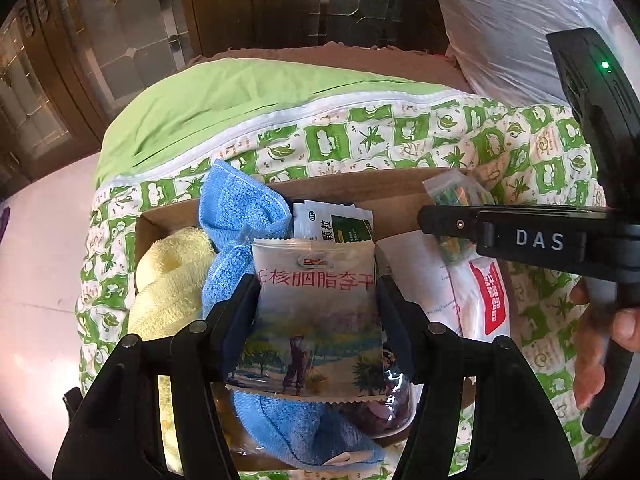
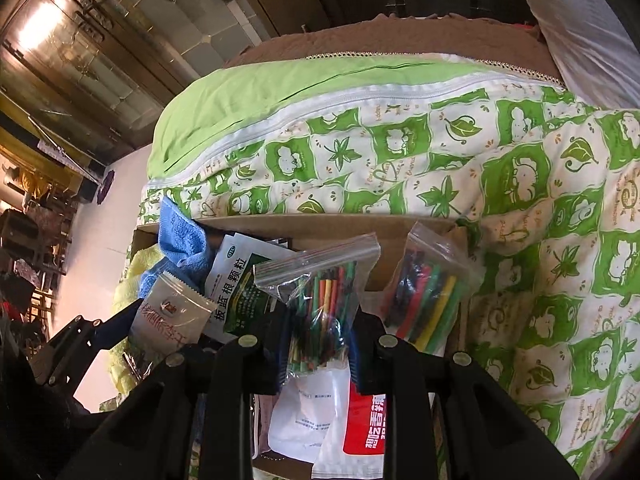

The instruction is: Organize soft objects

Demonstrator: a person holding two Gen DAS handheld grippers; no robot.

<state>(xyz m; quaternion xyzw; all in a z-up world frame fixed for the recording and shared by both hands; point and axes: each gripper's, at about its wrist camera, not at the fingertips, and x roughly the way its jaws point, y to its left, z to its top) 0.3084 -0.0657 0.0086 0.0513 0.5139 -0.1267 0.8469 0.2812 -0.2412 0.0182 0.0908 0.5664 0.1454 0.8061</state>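
Observation:
My left gripper [image 1: 316, 288] is shut on a printed snack packet [image 1: 316, 312], with a pad against each side edge, upright over the cardboard box [image 1: 360, 184]. Under it lie a blue towel [image 1: 240, 208] and a yellow towel [image 1: 172, 276]. A green-and-white sachet [image 1: 336, 224] stands behind the packet. My right gripper [image 2: 320, 332] is shut on a clear zip bag of coloured sticks [image 2: 320, 288], held over the box's right half. Below that bag lie a white pouch [image 2: 304, 420] and a red-labelled packet [image 2: 364, 420].
A second zip bag of coloured sticks [image 2: 432, 292] leans at the box's right end. The box sits on a green-patterned quilt [image 2: 540, 220] against a plain green cushion [image 1: 224, 104]. White floor [image 1: 44, 264] lies to the left, a glass-door cabinet [image 1: 120, 40] behind.

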